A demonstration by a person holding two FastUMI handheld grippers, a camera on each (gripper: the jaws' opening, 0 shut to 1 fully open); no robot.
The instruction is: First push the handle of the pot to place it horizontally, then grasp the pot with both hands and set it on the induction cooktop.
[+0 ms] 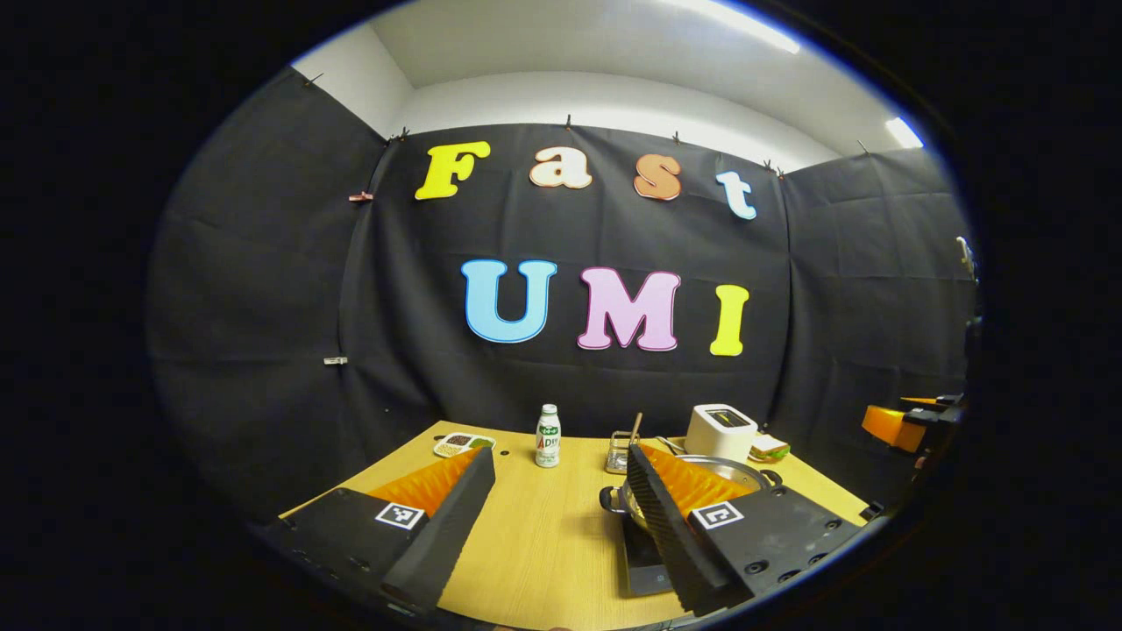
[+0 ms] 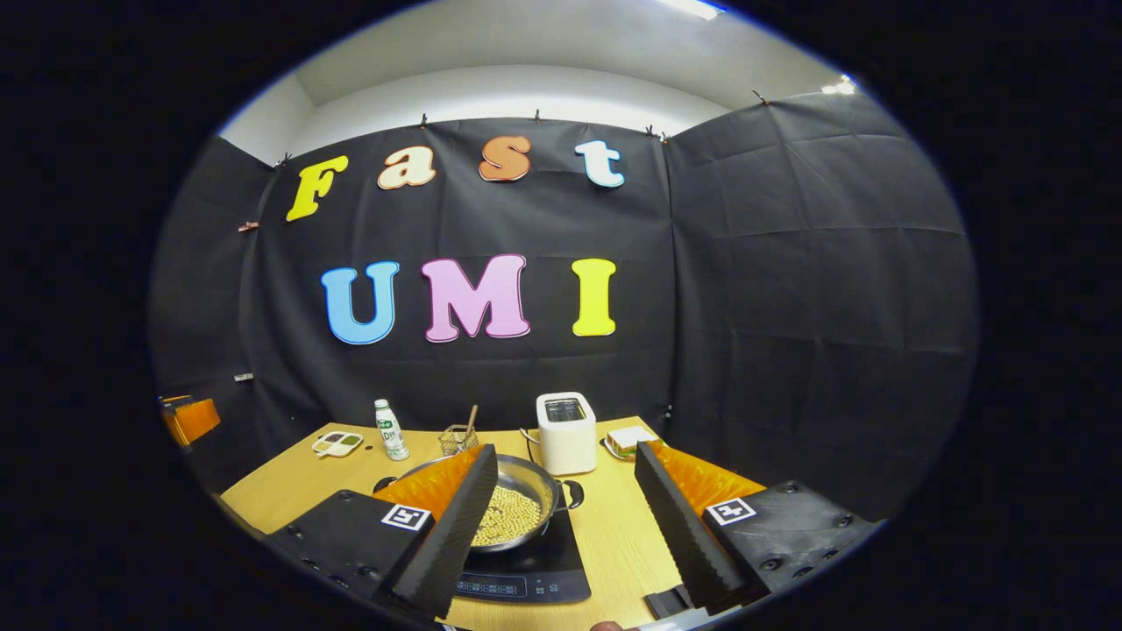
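Left gripper (image 1: pixel 561 478): fingers wide apart, nothing between them, raised above the bench (image 1: pixel 543 543). Its right finger (image 1: pixel 671 526) overlaps the pot's (image 1: pixel 732 473) left side in the left gripper view; whether it touches cannot be told.

Right gripper (image 2: pixel 565 478): fingers wide apart, holding nothing, raised above the bench (image 2: pixel 614 526). Its left finger (image 2: pixel 451 526) covers the pot's (image 2: pixel 517 504) near left rim in the right gripper view; contact cannot be told.

Pot: metal, two side handles, filled with pale beans. It sits on the cooktop (image 2: pixel 526 570), a flat black slab with a control strip at its near edge, lying at the bench's front.

Toaster (image 2: pixel 566 432): white, upright, just behind the pot.

Plate (image 2: pixel 629 441): holds a sandwich, right of the toaster.

Wire basket (image 2: pixel 459 438): small, a wooden stick standing in it, behind the pot to the left.

Bottle (image 2: pixel 390 429): white, green label, upright, left of the basket.

Tray (image 2: pixel 337 443): small, compartmented, near the bench's far left edge.

Other gripper (image 1: pixel 903 423): seen at the right edge of the left gripper view, away from the bench.
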